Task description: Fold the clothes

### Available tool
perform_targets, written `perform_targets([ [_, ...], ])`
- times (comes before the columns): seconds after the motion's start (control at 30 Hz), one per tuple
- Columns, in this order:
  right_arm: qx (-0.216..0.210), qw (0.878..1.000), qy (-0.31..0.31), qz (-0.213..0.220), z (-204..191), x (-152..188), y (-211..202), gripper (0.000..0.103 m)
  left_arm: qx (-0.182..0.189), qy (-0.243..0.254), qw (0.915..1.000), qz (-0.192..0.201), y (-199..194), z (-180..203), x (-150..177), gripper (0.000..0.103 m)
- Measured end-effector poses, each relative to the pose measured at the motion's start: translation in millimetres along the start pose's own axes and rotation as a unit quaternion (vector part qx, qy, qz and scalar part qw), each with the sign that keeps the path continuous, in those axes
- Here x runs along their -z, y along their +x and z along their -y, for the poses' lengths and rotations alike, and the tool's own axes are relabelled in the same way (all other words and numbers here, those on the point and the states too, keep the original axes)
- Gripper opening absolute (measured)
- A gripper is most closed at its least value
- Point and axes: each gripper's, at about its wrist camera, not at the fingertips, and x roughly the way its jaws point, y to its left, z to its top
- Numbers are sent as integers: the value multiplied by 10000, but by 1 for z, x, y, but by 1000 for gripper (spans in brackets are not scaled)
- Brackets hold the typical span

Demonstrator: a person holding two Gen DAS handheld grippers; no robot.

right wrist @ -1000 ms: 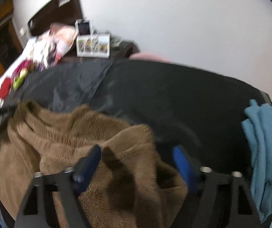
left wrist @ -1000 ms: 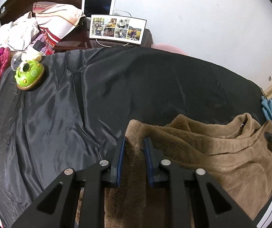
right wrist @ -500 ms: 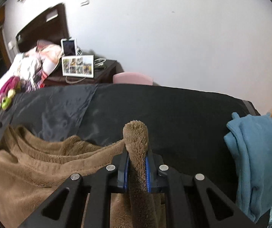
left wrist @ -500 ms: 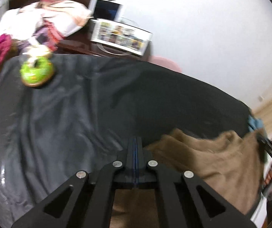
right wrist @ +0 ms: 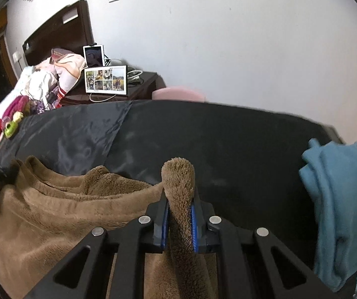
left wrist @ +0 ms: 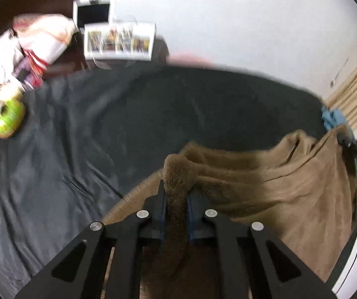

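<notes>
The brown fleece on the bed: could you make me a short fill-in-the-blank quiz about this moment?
1. Both grippers are shut on the ____ fleece garment.
2. The garment lies on a ____ sheet.
3. In the right wrist view, the folded cloth at the right is ____.
4. The toy at the left is ____.

Missing words: brown; black; blue; green

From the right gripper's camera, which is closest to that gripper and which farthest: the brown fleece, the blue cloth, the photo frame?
1. Brown fleece garment: pinched in the right gripper itself, spreading left.
2. Blue cloth: on the right, at the edge of the black sheet.
3. Photo frame: far back left, on the dark nightstand.
</notes>
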Motion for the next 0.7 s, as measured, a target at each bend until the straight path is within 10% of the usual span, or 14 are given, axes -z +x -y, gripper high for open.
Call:
perform_targets([
  [0.17,228,9988,-111,415,-10,-7,-15,14,-255,-160,9993,243,-8,-6,-9,14],
  [0.4,400,9983,-364,-226,-23,3,41,14,-592,-249,9975,-289,39,-19,2,17],
  [0.7,84,9985,-223,-488,-11,8,45,33,-632,-459,9964,-343,21,-38,1,59],
])
